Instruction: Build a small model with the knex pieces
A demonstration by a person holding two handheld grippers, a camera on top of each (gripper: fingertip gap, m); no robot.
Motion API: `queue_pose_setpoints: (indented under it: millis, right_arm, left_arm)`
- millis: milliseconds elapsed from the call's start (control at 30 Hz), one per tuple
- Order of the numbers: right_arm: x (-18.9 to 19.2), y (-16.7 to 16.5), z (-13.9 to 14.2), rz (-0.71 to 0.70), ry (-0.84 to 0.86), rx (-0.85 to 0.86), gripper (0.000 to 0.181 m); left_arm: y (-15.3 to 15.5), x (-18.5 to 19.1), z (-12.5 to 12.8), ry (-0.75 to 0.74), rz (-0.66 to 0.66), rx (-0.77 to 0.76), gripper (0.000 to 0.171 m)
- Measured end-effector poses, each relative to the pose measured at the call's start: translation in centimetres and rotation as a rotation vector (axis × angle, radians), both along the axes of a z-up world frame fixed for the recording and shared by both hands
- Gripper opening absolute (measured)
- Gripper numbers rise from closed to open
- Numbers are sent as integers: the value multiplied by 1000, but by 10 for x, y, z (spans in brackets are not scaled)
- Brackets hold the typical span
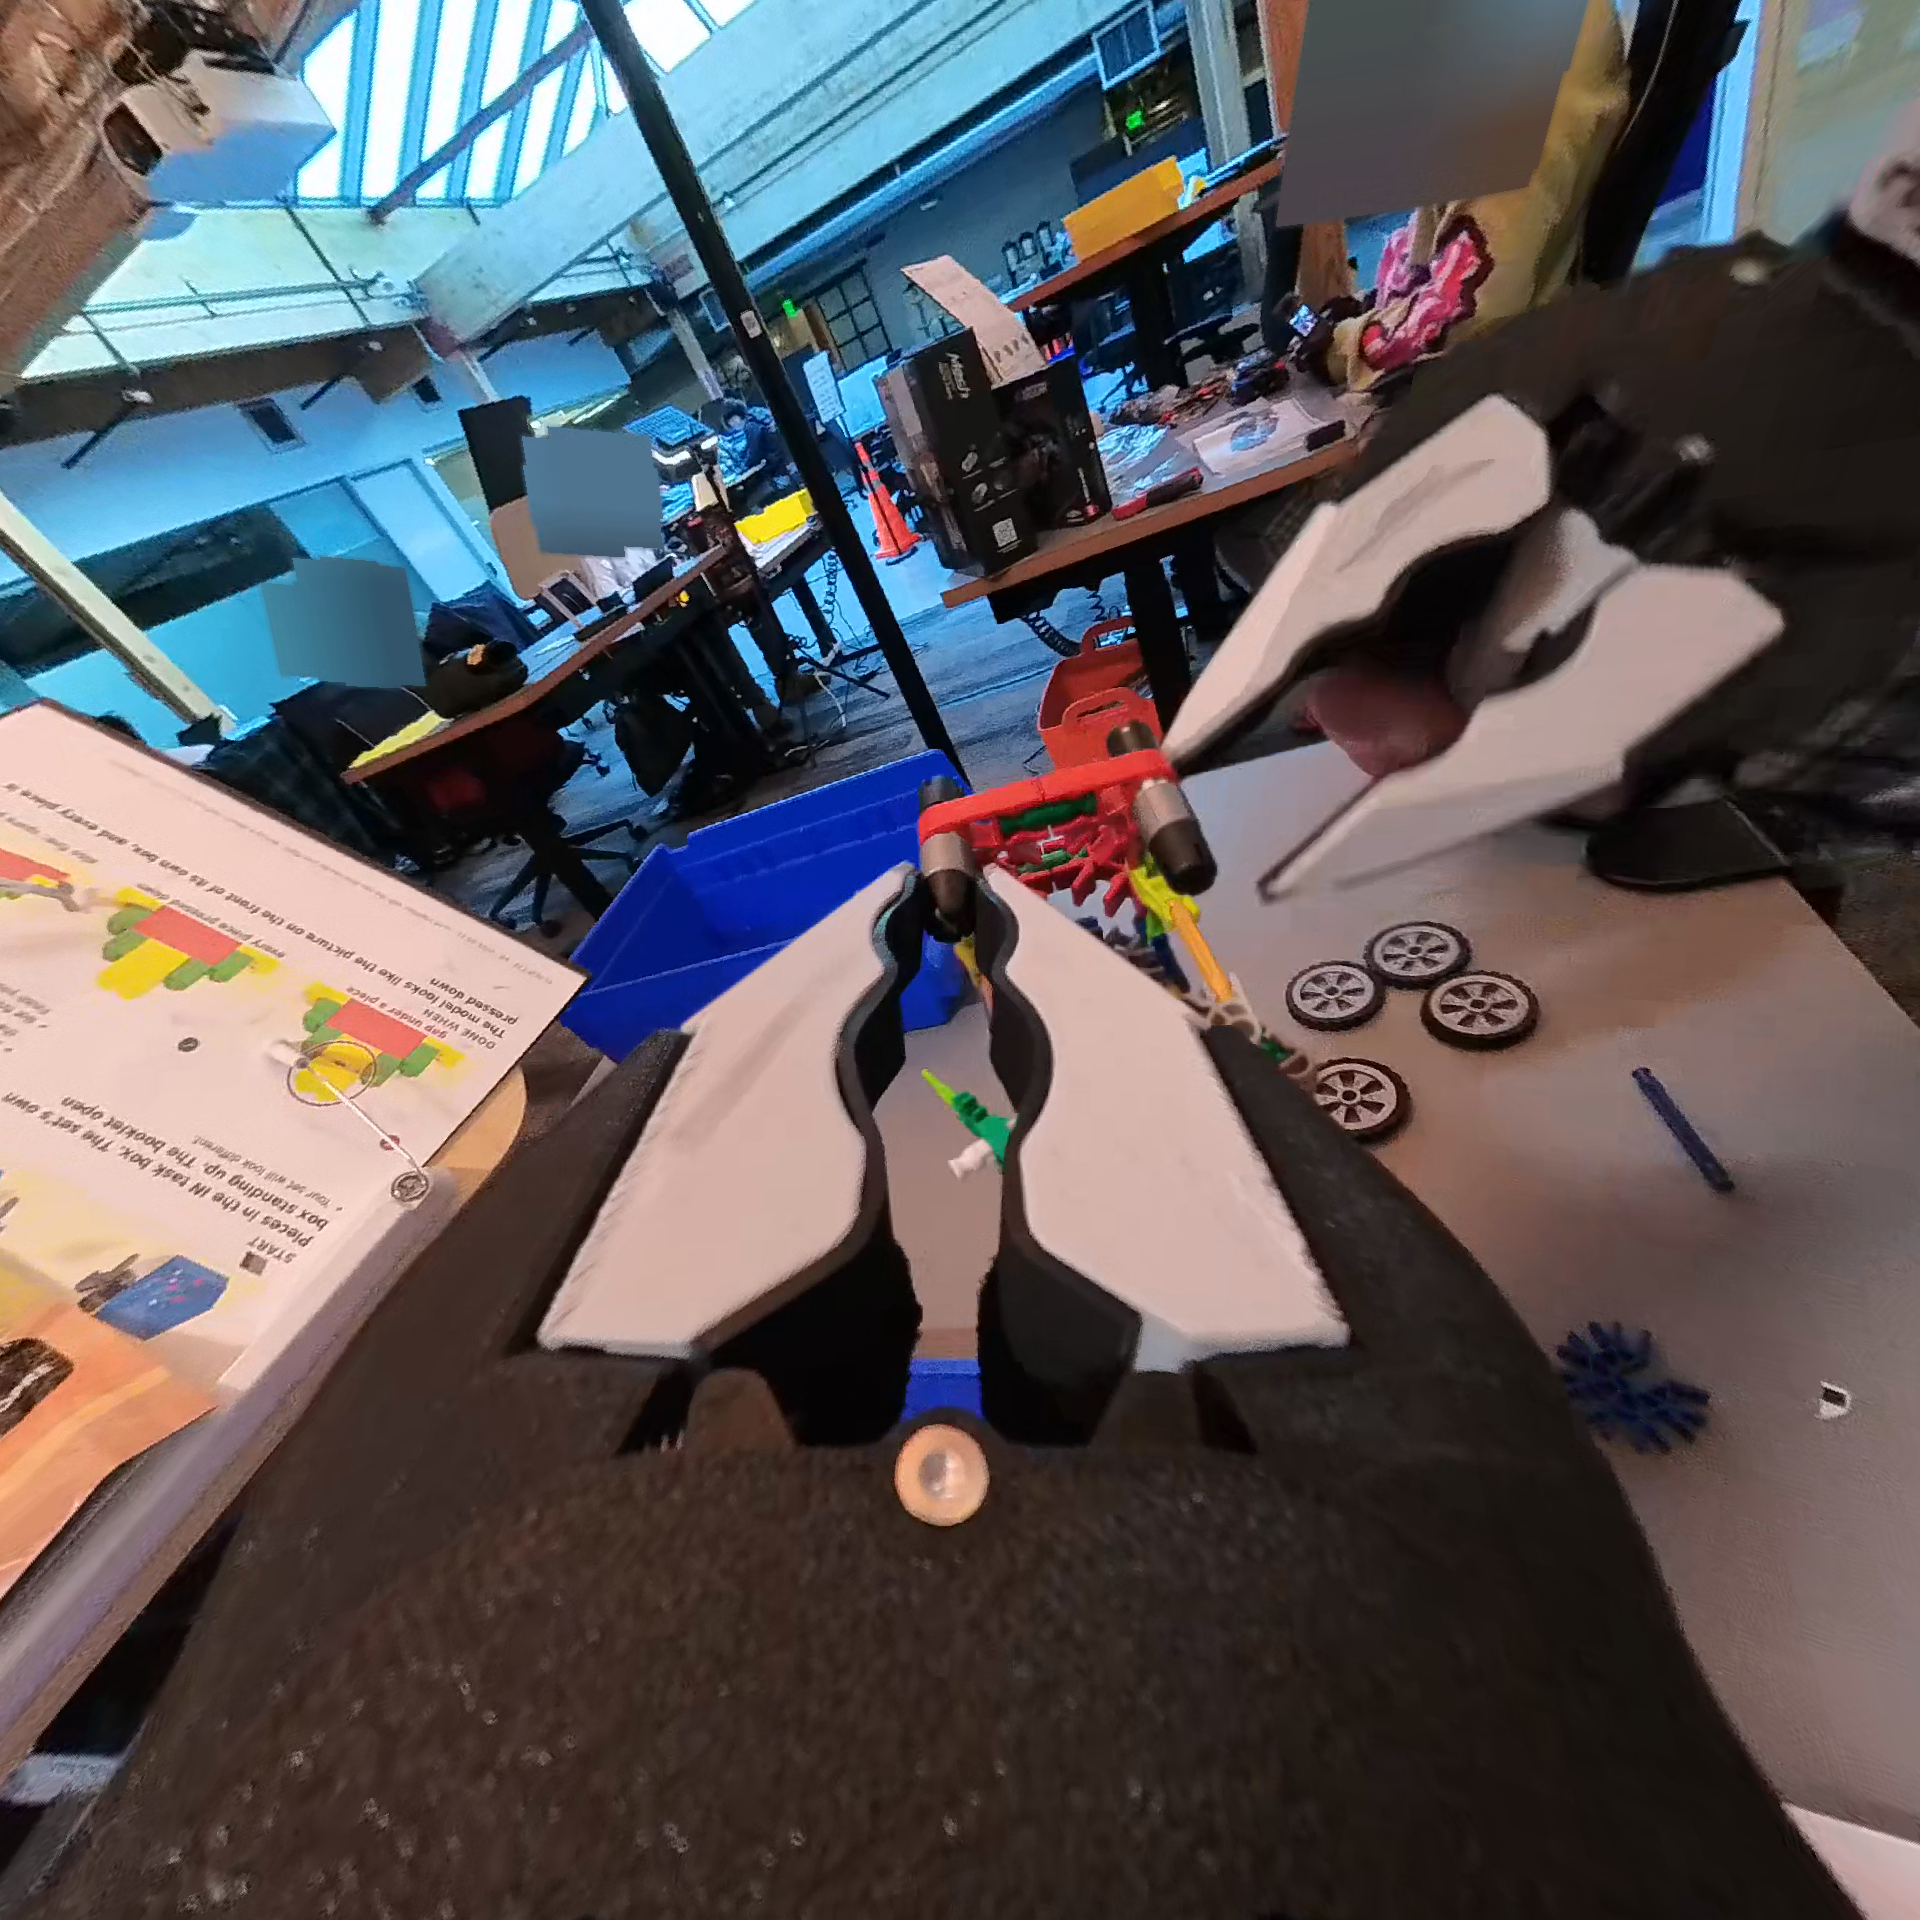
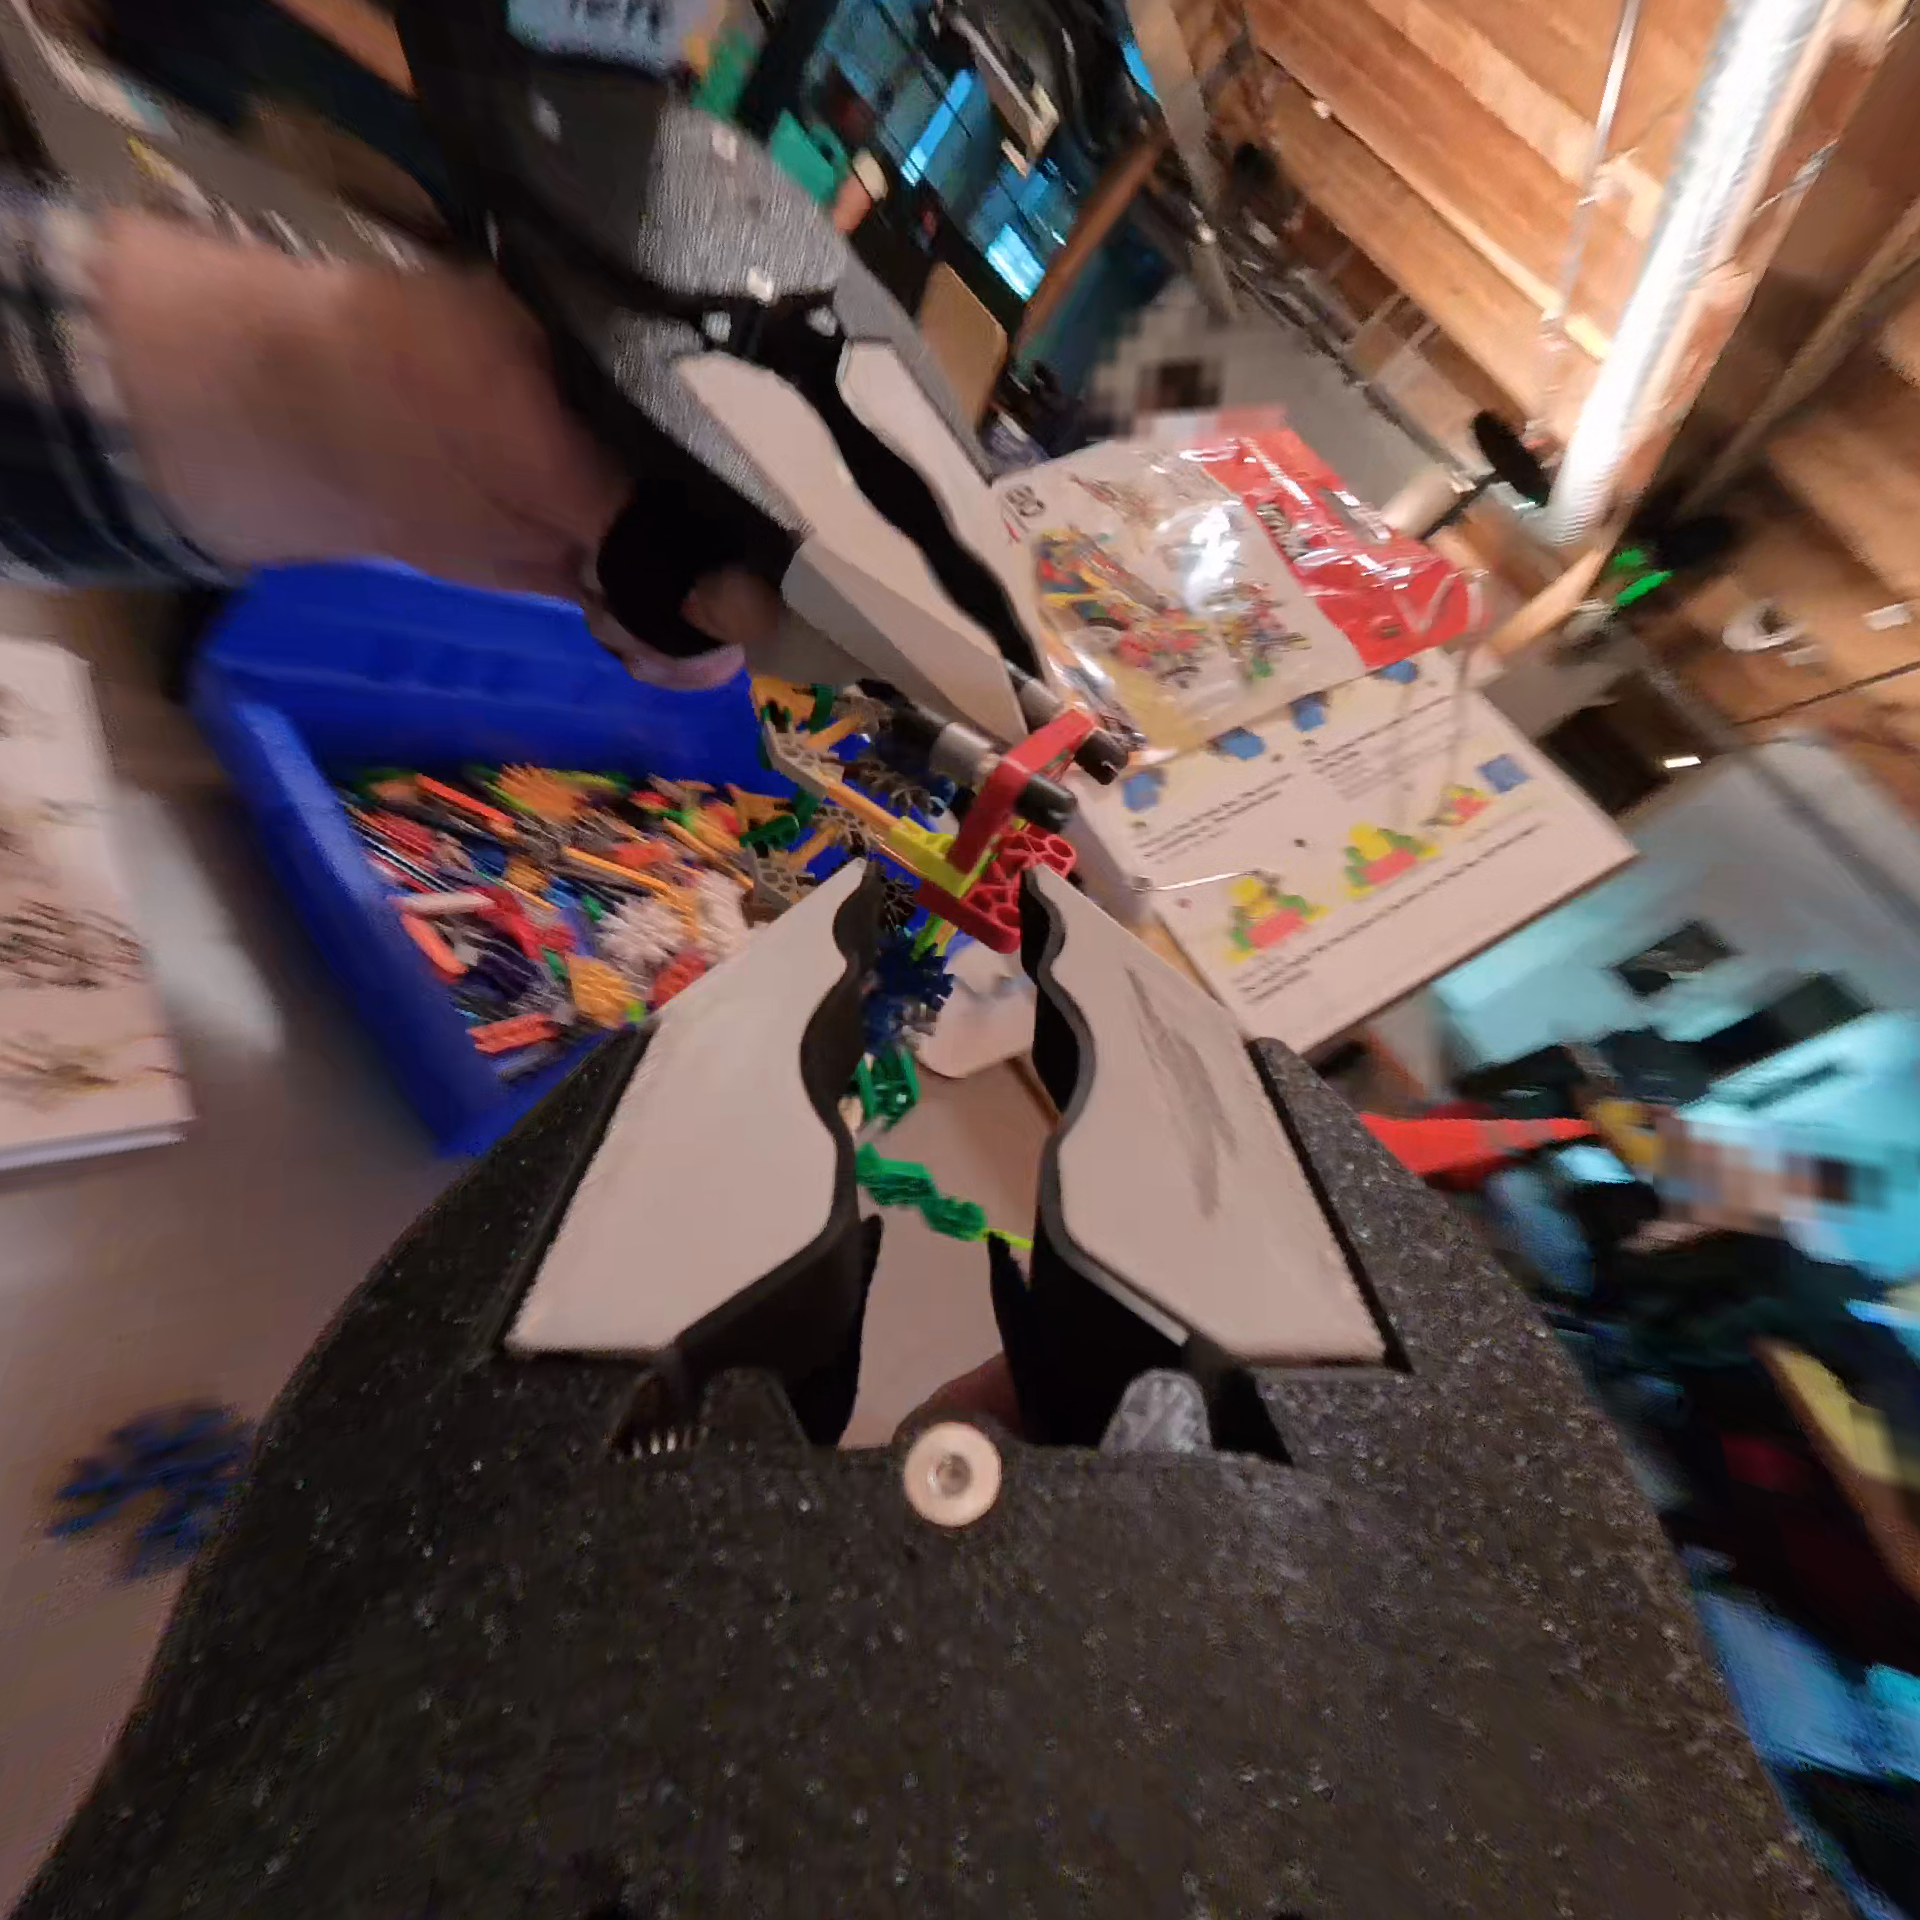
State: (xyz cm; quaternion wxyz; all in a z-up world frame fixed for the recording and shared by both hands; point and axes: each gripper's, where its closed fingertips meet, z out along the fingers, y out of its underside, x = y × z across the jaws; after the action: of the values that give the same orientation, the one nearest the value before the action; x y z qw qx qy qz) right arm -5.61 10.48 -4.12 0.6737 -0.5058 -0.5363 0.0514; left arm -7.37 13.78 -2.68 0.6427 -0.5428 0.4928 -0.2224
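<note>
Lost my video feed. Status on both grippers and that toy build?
Left gripper shut on black-and-silver axle peg of rod-and-connector model. Right gripper open, tips straddling the model. Four loose wheels, blue bin alongside.

Bright blue bin (image 2: 312,748) stuffed with rainbow-coloured pieces (image 2: 582,894), black-tyred grey-spoked wheels (image 1: 1413,997) on plain grey tabletop (image 1: 1662,1558), white claw fingers (image 1: 748,1143) edged in black.
</note>
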Motion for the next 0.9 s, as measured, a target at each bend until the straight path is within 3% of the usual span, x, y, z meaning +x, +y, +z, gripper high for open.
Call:
queue_pose_setpoints:
  millis: [200,367,667,900]
  right_arm:
    - [24,-11,29,275,292,-373,13]
    - [10,-15,18,379,287,-519,16]
    - [2,-25,3,468,286,-623,8]
    - [2,-28,2,444,230,-560,8]
  left_arm:
    - [-27,10,0,-37,-196,-25,6]
    - [-48,24,-10,18,-300,-9,7]
    - [-61,24,-16,31,-394,-49,6]
    - [-65,24,-25,70,-425,-74,6]
